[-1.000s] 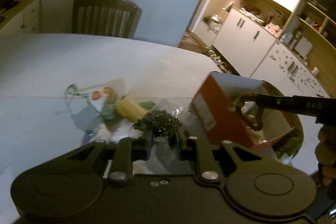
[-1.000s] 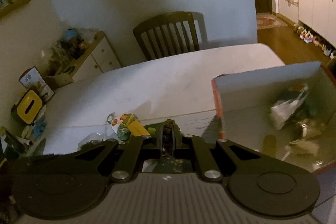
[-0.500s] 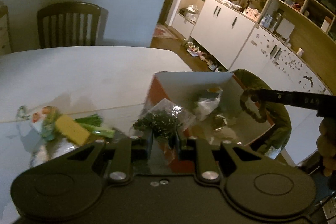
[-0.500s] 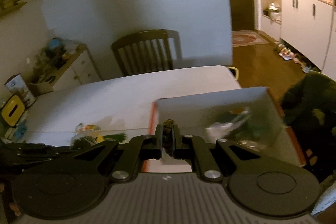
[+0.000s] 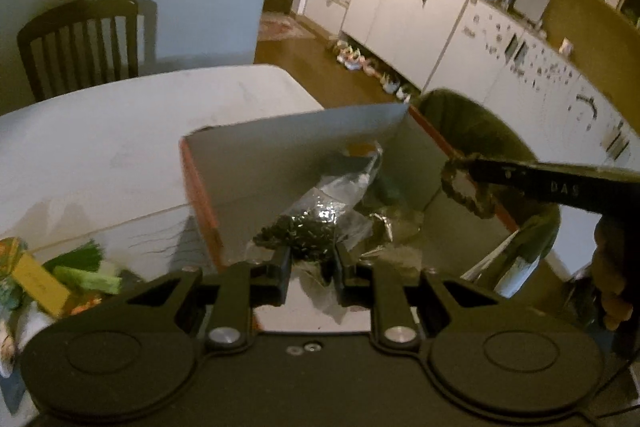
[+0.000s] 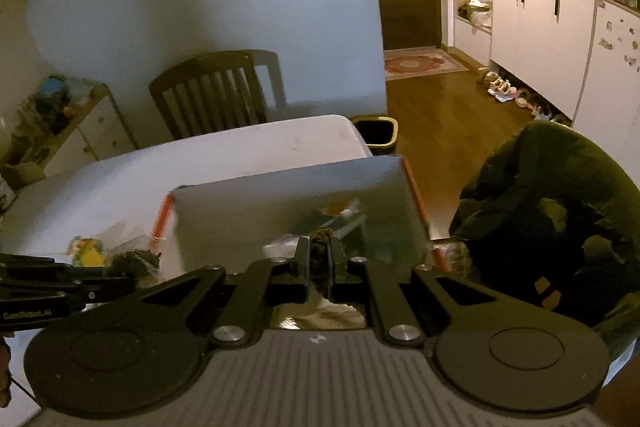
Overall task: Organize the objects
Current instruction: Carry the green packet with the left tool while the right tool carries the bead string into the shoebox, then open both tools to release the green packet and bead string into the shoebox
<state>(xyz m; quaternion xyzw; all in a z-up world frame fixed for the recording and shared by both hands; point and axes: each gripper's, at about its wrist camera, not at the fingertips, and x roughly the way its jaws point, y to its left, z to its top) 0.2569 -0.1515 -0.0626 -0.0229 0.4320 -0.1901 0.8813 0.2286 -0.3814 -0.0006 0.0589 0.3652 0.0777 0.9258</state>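
Note:
My left gripper [image 5: 312, 255] is shut on a clear plastic bag of dark bits [image 5: 308, 235] and holds it just above the near edge of the orange box [image 5: 199, 187]. The box has white inner walls and lies open on the table's right end, with bags and packets inside. My right gripper [image 6: 319, 247] is shut on a brown beaded loop [image 6: 320, 255] over the same box [image 6: 280, 191]. In the left wrist view the right gripper [image 5: 474, 169] reaches in from the right with the loop [image 5: 466, 195] hanging from it. In the right wrist view the left gripper [image 6: 128, 277] and its bag [image 6: 136, 261] show at the left.
On the table left of the box lie a yellow pack [image 5: 40, 283], a green bundle [image 5: 86, 267] and a colourful packet [image 6: 86, 251]. A dark green padded seat back [image 6: 552, 211] stands right of the box. Behind the table are a wooden chair [image 6: 216, 91] and a bin [image 6: 376, 133].
Both grippers have swung right, from over the pile of items on the table to over the open box. Each still holds the same thing.

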